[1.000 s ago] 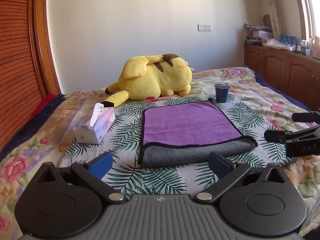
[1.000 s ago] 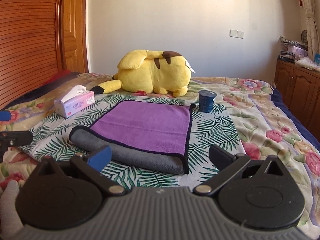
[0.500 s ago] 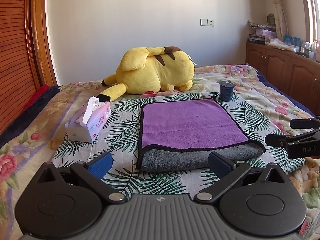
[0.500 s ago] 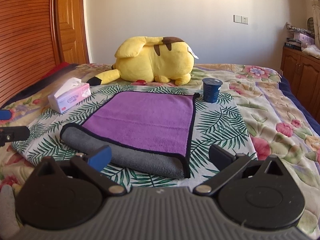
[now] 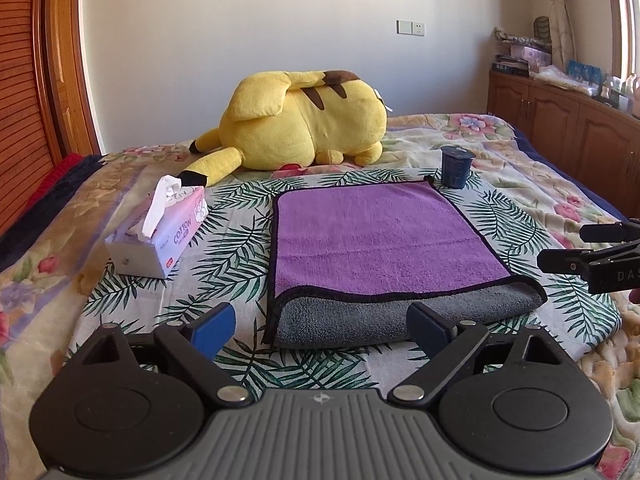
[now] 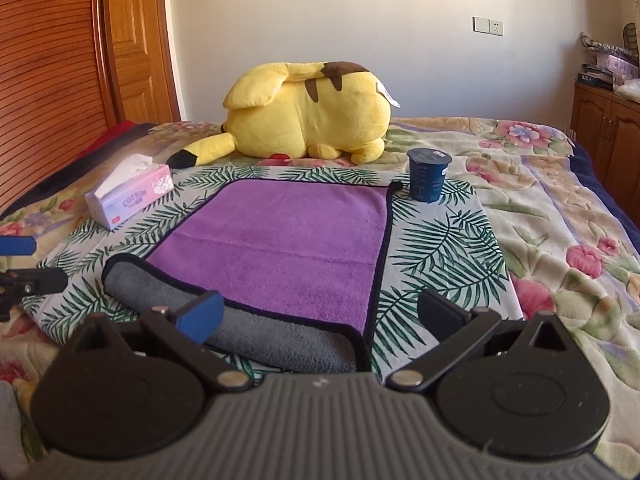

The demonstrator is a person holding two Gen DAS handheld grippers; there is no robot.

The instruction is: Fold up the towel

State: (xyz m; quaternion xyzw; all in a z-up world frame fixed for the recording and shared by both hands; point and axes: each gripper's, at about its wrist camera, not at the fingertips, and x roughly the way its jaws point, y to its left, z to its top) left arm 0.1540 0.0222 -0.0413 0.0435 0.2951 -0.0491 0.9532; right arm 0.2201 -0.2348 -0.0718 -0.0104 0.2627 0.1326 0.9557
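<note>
Both grippers, left (image 5: 320, 326) and right (image 6: 318, 314), are held with fingers apart, nothing between them. Just ahead of the fingers, the towel (image 5: 380, 236) is laid on the bed (image 6: 540, 240), its near edge folded over, grey side up.

A yellow plush toy (image 5: 304, 120) lies on the floral bedspread (image 5: 520, 184) (leaf-print cloth (image 5: 240, 240) on top), 1 tissue box (image 5: 158, 232) and 1 dark blue cup (image 5: 455, 169) nearby.

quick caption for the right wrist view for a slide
Open right gripper above the near grey edge of a purple towel on a floral bed, yellow plush behind.
</note>
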